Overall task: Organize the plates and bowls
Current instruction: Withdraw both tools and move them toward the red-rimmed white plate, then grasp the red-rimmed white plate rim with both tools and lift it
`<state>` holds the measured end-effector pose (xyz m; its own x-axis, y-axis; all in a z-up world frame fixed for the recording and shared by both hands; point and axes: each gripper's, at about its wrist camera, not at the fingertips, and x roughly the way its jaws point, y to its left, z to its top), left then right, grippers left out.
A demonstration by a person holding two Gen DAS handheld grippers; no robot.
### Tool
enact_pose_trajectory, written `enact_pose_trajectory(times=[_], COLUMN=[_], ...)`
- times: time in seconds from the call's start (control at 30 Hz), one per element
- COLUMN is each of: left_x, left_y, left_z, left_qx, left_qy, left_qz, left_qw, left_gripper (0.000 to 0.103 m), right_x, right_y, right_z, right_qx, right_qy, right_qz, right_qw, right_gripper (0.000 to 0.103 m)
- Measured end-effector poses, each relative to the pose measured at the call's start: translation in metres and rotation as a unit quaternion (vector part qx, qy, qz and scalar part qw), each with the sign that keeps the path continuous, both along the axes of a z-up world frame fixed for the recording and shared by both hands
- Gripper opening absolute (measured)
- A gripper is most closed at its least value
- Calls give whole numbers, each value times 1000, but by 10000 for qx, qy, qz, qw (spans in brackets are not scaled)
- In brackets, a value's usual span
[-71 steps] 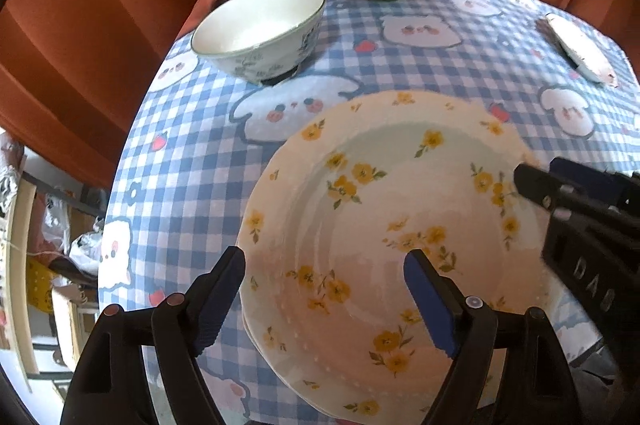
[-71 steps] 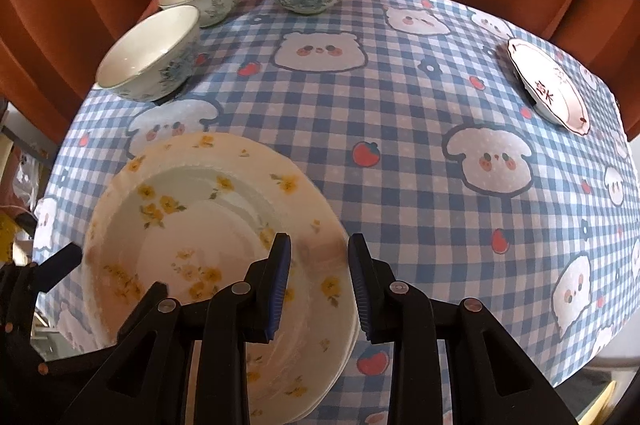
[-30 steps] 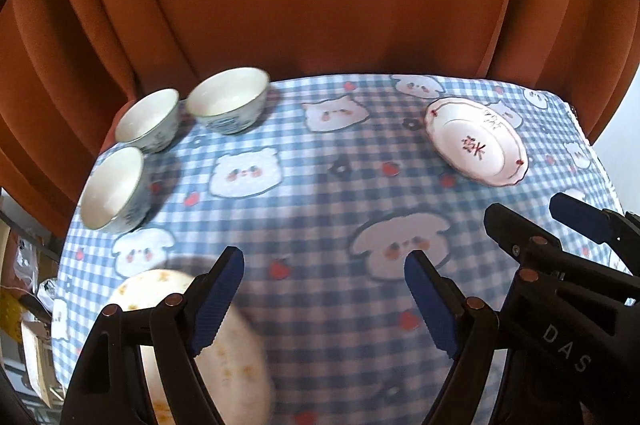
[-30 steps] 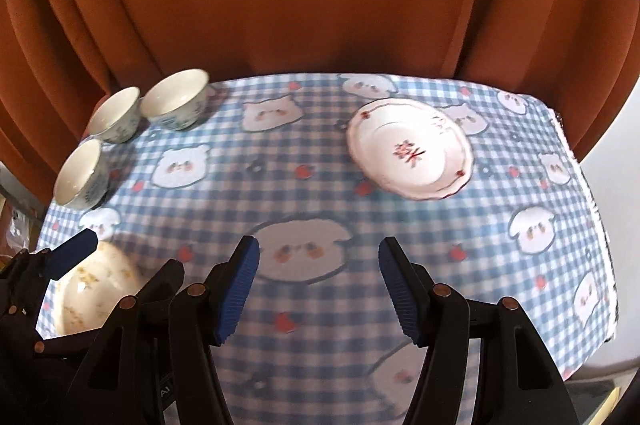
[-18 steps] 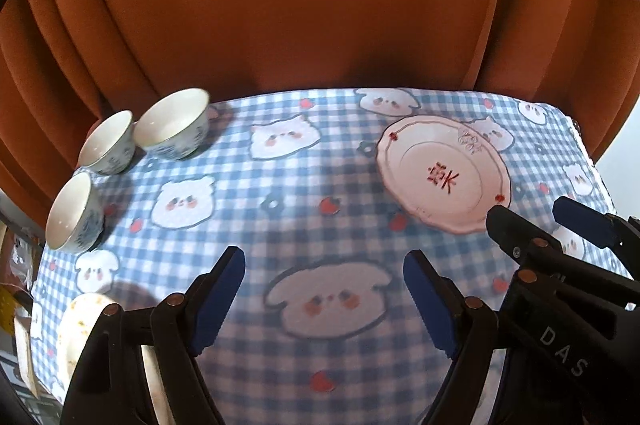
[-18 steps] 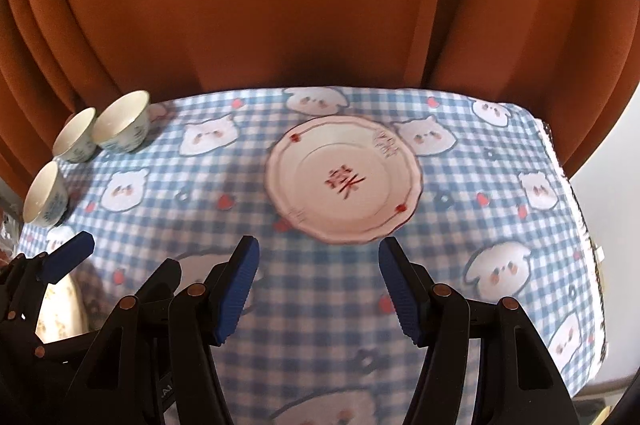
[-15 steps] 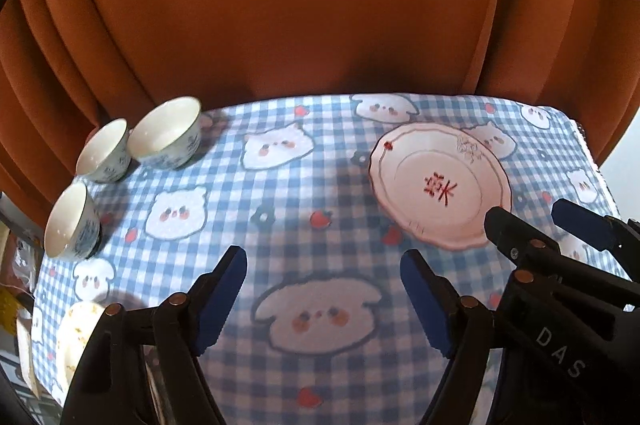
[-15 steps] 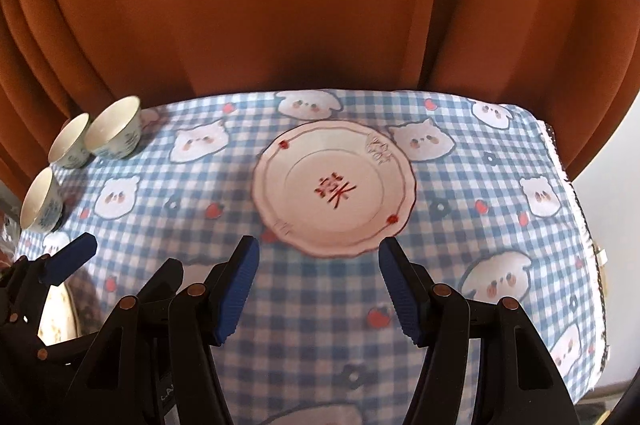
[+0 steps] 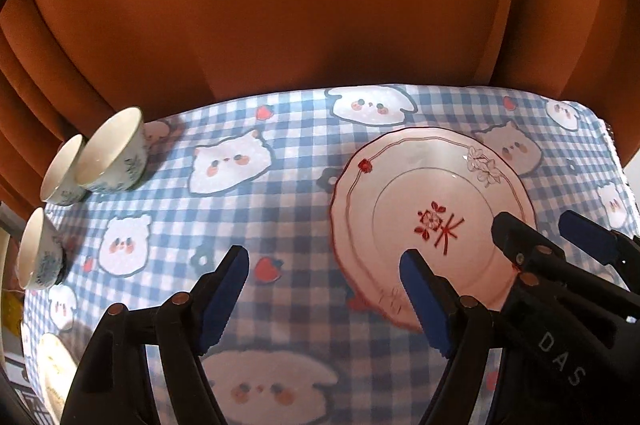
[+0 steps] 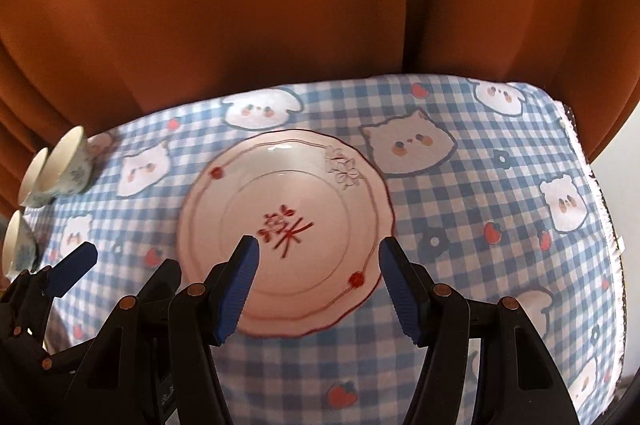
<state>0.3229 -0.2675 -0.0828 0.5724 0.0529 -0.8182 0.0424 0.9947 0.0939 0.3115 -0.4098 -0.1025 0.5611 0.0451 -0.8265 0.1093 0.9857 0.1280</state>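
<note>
Both hand-held grippers have swung away from the yellow-flowered plate, which a moment ago filled their views and now lies alone at the near left corner of the table. The pink plate with the red mark has come to sit straight ahead of them, so it reads as the next piece to gather. The right hand-held gripper hangs above this plate's near half with its jaws apart and nothing between them. The left hand-held gripper is also apart and empty, its right finger over the plate's left rim and its left finger over bare cloth. Three bowls stand close together at the far left edge, well apart from the pink plate, and nothing lies between the grippers and the plate. The plate sits flat on the checked cloth, so getting a finger under its low rim looks like the awkward part; the two grippers crowd each other closely here.
</note>
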Motion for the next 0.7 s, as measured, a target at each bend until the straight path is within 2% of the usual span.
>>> enact_pose_trajectory(times=[0.43,0.5,0.57,0.7], left_x=[42,46,49,51], left_y=[-20,-20,-21,-21], left_z=[-40,-43,-45,-46], left_qx=[-171,-254,-381,-293], left_qy=[371,425,483,493], left_qz=[-84,-176,-257,-237], left_qw=[9991,9986,9978,9981], left_gripper=[77,73,64,57], right_x=[44,47,51,53], right_y=[-24,-24,-25,-21], right_z=[-43,-47,-50,-50], right_qx=[-121,-109,-62,-78], right_qy=[323,358,397,401], right_qz=[-95,-95,-108,-113], right_qw=[9994,9993,9991,9991], right_gripper=[66,66,66,64])
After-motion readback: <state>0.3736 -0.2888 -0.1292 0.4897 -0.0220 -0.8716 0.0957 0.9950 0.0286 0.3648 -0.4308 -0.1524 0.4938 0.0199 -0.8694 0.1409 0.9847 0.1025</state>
